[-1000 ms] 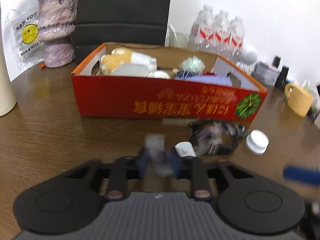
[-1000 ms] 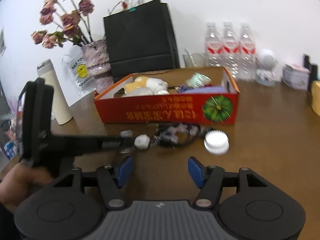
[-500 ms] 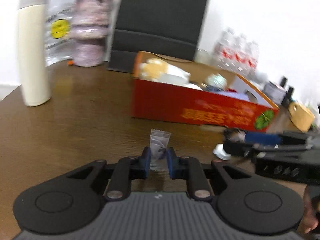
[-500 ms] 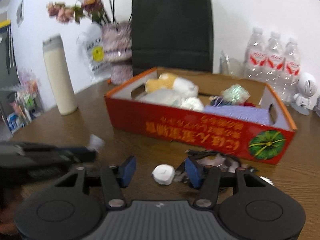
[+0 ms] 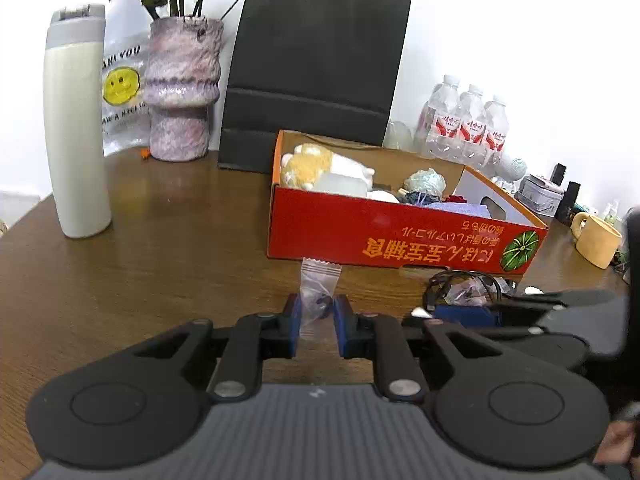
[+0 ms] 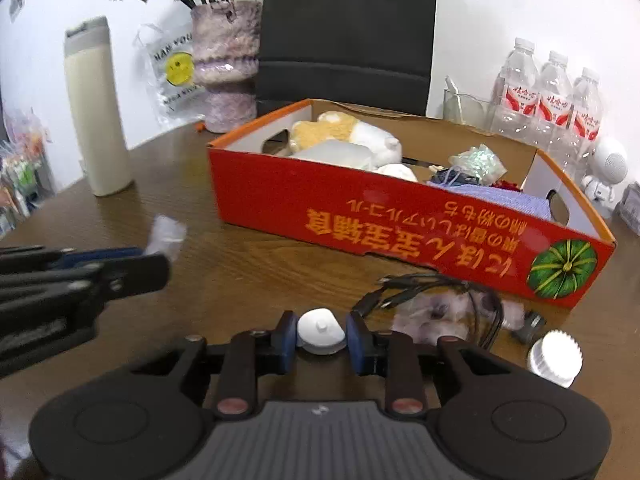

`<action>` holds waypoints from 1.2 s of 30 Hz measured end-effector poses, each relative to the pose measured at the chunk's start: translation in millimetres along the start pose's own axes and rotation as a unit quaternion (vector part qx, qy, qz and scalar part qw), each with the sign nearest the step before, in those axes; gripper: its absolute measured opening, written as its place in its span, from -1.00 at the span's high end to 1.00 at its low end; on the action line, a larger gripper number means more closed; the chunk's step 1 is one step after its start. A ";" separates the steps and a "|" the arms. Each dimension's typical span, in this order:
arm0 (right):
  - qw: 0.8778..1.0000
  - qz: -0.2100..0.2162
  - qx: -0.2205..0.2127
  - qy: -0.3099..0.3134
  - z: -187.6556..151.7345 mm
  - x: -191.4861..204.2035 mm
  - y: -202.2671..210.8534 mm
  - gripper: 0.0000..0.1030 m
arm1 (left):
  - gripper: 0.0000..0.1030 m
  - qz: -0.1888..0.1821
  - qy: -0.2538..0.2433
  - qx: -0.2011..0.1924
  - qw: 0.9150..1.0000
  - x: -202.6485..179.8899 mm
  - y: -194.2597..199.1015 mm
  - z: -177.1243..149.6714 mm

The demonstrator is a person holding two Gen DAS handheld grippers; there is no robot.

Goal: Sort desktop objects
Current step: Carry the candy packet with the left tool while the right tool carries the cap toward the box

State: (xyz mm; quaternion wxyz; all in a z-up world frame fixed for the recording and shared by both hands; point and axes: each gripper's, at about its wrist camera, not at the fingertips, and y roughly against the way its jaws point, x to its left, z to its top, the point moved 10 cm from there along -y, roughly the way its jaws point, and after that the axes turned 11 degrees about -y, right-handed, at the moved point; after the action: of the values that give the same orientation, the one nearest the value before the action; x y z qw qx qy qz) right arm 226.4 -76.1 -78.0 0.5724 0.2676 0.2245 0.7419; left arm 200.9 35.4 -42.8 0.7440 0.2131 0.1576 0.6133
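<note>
My left gripper (image 5: 316, 322) is shut on a small clear plastic bag (image 5: 320, 280), held just above the brown table in front of the red cardboard box (image 5: 400, 236). In the right wrist view that bag (image 6: 166, 236) sticks out of the left gripper (image 6: 120, 266) at the left edge. My right gripper (image 6: 320, 338) is low over the table, its jaws closing, and the blue pads (image 6: 289, 338) meet a small white knobbed piece (image 6: 320, 328) between them. The box (image 6: 360, 216) holds plush toys, yarn and cloth.
A black cable bundle (image 6: 432, 292) and a white ridged cap (image 6: 554, 356) lie right of the right gripper. A cream flask (image 6: 96, 112), purple vase (image 6: 224, 64), black paper bag (image 6: 348, 28), water bottles (image 6: 552, 96) and a yellow mug (image 5: 596, 240) ring the box.
The left gripper carried the clear bag leftward, away from the cables. The right gripper came forward to the white piece and its jaws narrowed around it.
</note>
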 end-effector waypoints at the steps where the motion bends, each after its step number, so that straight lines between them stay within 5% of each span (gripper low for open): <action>1: 1.000 -0.001 -0.003 -0.004 -1.5 0.6 6.2 0.51 | 0.65 0.005 -0.001 -0.002 1.000 1.1 0.7 0.5; 8: 0.999 0.002 -0.041 -0.010 -21.0 0.0 80.1 0.51 | 0.65 0.013 -0.012 0.018 1.000 -9.0 -0.5 -10.8; 13: 0.998 -0.002 -0.066 -0.025 -38.6 -16.5 131.8 0.51 | 0.65 -0.009 -0.024 -0.003 1.000 -39.6 60.0 -12.1; 16: 0.997 0.015 -0.072 -0.038 -51.6 -16.8 156.1 0.51 | 0.64 0.012 -0.058 -0.027 0.998 -59.3 98.9 -18.7; 26: 0.991 0.029 -0.124 -0.034 -80.0 -3.0 235.3 0.51 | 0.64 0.039 -0.050 -0.066 0.996 -84.5 187.8 -42.0; 36: 0.988 0.025 -0.146 -0.038 -86.2 -4.8 253.4 0.51 | 0.64 0.023 -0.062 -0.066 0.996 -99.1 188.5 -43.7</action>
State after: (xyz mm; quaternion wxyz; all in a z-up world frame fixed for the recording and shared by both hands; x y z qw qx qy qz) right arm -13.8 -144.9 18.2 0.5947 0.2147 0.0846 0.7701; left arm 0.2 -26.8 13.3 0.7505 0.2044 0.0652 0.6250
